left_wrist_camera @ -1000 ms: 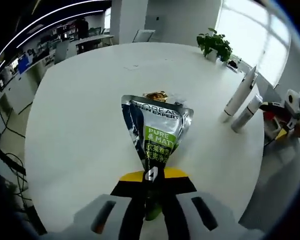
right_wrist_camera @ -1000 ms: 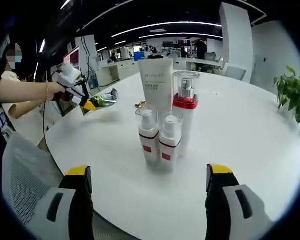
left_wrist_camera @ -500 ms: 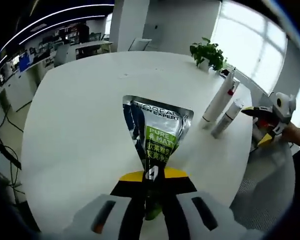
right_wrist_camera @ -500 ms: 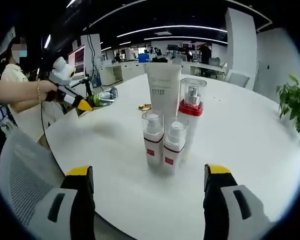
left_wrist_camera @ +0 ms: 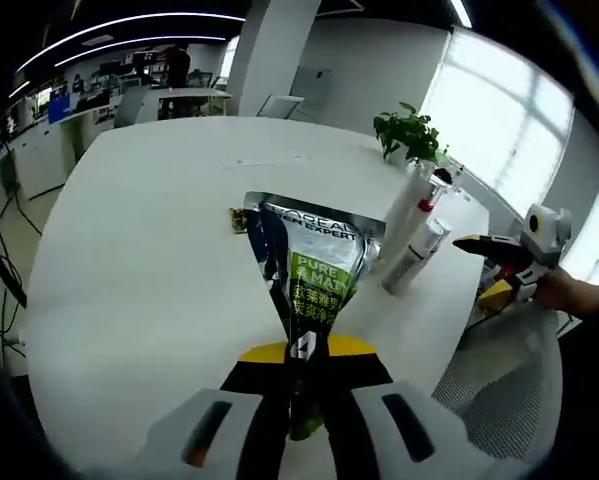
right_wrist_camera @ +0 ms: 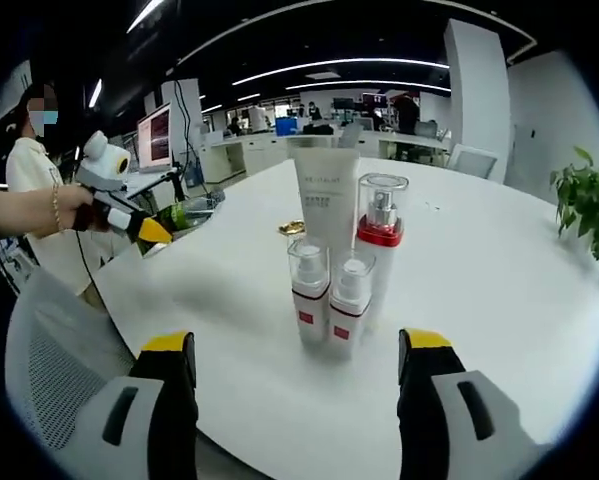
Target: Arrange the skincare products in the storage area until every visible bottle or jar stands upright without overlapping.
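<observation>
1. The round white counter (right_wrist_camera: pixel 499 300) carries the whole set; a potted plant (left_wrist_camera: pixel 411 133) sits at its far edge.
2. The tall white tube (right_wrist_camera: pixel 326 195) stands upright at the back of the cluster near the counter's middle, just behind the other bottles.
3. The red-collared pump bottle (right_wrist_camera: pixel 380 235) with a clear cap stands upright just beside the tube.
4. Two small pump bottles (right_wrist_camera: pixel 327 300) stand upright in front, close together; whether they touch cannot be told.
5. The silver tube (left_wrist_camera: pixel 314 260), lettered in green, is not yet placed: it is held above the counter, clamped at its cap end, crimped end pointing away.
6. The left hand-held gripper (left_wrist_camera: pixel 301 375) has its jaws closed tight on that silver tube.
7. The right hand-held gripper (right_wrist_camera: pixel 297 350) has its jaws spread wide with nothing between them, facing the cluster from near the counter's edge.
8. A small gold object (right_wrist_camera: pixel 292 228) lies on the counter behind the cluster; too small to identify.
9. Judged progress: four items look done; the silver tube remains to be stood upright near them without touching.
</observation>
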`<control>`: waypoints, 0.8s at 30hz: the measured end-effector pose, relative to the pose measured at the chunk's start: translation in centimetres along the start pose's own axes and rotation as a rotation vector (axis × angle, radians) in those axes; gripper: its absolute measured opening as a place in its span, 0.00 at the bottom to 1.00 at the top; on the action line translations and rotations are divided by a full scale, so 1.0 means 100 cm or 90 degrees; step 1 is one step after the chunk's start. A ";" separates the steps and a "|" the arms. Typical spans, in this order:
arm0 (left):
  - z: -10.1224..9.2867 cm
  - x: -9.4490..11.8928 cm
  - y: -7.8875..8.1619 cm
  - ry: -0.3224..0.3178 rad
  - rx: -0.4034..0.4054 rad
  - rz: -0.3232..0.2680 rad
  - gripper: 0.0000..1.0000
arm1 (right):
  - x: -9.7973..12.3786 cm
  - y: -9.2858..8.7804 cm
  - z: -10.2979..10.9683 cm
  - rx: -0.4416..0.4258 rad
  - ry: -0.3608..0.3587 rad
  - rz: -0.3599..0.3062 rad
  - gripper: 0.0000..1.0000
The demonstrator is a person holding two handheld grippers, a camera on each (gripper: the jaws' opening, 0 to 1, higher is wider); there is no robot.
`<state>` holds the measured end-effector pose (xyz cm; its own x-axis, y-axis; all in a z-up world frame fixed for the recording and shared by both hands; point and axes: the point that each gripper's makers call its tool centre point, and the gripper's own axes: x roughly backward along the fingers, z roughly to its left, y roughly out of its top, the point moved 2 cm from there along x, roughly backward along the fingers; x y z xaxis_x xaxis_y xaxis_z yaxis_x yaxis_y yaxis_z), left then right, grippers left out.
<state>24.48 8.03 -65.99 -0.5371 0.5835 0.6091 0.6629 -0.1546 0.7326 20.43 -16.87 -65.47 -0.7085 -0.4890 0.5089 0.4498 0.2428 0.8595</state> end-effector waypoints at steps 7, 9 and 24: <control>-0.030 0.010 0.001 -0.037 0.017 -0.030 0.07 | 0.000 0.029 0.028 0.002 0.046 -0.049 0.83; -0.034 0.010 -0.002 -0.044 0.018 -0.030 0.07 | -0.002 0.035 0.032 -0.009 0.058 -0.064 0.83; -0.067 0.020 -0.006 -0.079 0.036 -0.066 0.07 | -0.016 0.066 0.074 -0.109 0.188 -0.120 0.64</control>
<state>19.54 3.92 -63.18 -0.5387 0.6880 0.4862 0.6369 -0.0453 0.7696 20.49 -8.32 -60.23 -0.6112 -0.7384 0.2849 0.4284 -0.0060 0.9036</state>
